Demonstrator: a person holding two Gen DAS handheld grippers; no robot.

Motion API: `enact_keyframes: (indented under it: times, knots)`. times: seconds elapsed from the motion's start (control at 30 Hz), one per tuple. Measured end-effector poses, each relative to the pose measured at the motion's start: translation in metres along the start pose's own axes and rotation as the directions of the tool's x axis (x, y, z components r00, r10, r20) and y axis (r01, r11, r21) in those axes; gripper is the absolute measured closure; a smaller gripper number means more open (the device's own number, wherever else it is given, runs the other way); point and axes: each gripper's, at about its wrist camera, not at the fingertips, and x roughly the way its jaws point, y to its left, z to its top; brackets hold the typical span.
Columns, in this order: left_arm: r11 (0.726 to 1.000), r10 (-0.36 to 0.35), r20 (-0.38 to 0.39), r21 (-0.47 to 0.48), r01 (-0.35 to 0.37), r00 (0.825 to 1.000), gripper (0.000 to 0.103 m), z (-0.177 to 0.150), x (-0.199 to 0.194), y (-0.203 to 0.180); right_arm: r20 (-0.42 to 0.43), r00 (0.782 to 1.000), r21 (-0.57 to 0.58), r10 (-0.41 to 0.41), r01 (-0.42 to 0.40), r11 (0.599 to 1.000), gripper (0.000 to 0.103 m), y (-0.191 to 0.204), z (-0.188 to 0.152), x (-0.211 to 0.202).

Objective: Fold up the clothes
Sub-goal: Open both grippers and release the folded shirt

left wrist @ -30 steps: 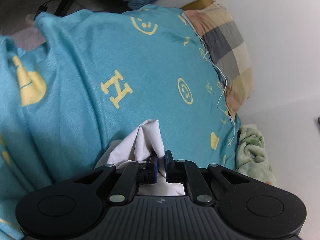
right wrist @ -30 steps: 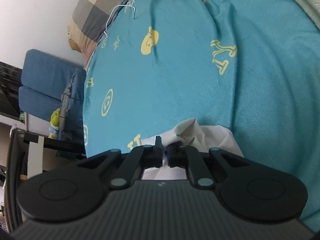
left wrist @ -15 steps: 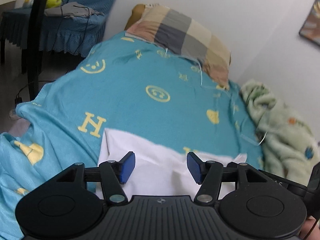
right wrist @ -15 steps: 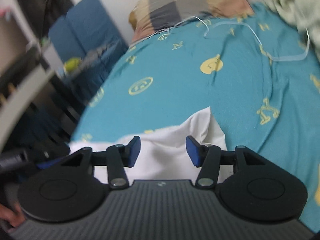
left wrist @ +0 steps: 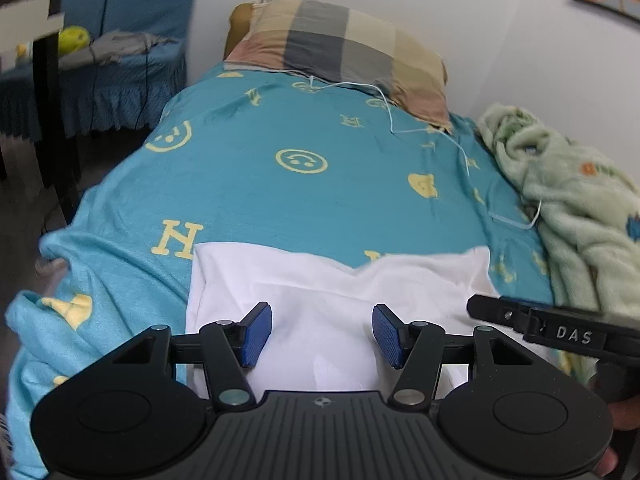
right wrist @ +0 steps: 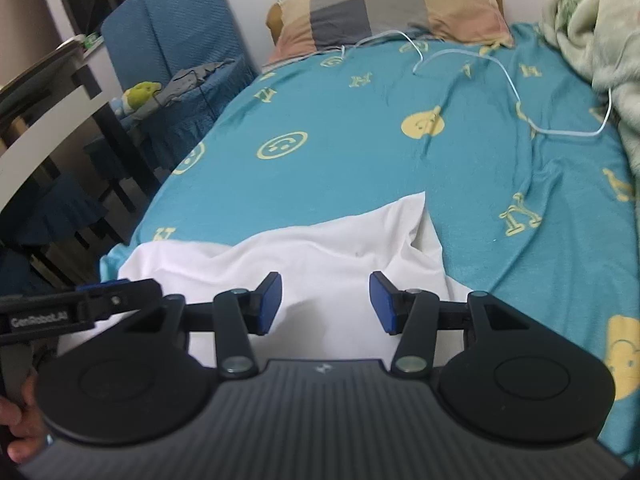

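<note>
A white garment (left wrist: 320, 284) lies spread on the teal bedsheet (left wrist: 280, 184), its far edge folded over unevenly. My left gripper (left wrist: 322, 334) hovers above the cloth, open, nothing between its blue pads. In the right wrist view the same white garment (right wrist: 320, 252) has a raised pointed corner at its right. My right gripper (right wrist: 325, 304) is also open above it and holds nothing. Each view catches the other tool at its edge: the right gripper's finger (left wrist: 552, 330) and the left gripper's finger (right wrist: 76, 308).
A checked pillow (left wrist: 348, 52) lies at the head of the bed, with a thin white cable (right wrist: 516, 96) trailing across the sheet. A pale green blanket (left wrist: 572, 200) is heaped along the wall side. A blue chair (right wrist: 180, 40) and a dark table leg (left wrist: 52, 92) stand left of the bed.
Both grippers were shut on bunched white cloth a second ago; they opened, let it drop flat, rolled upright and lifted back from the bed.
</note>
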Motion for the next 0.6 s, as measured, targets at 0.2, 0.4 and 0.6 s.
enact_keyframes:
  times: [0.2, 0.4, 0.6]
  knots:
    - [1.0, 0.007, -0.027, 0.013, -0.007, 1.0, 0.045, -0.007, 0.001, -0.002, -0.041, 0.999, -0.029, -0.027, 0.026, 0.999, 0.053, 0.001, -0.015, 0.01]
    - [1.0, 0.006, -0.042, 0.024, -0.005, 0.999, 0.045, -0.008, 0.006, -0.001, -0.063, 0.997, -0.039, -0.038, 0.035, 0.999, 0.053, 0.002, -0.022, 0.022]
    - [0.999, 0.002, -0.032, 0.036, -0.001, 0.999, 0.045, -0.009, -0.005, -0.003, -0.059, 0.998, -0.005, -0.031, 0.031, 1.0, 0.052, 0.005, -0.017, 0.009]
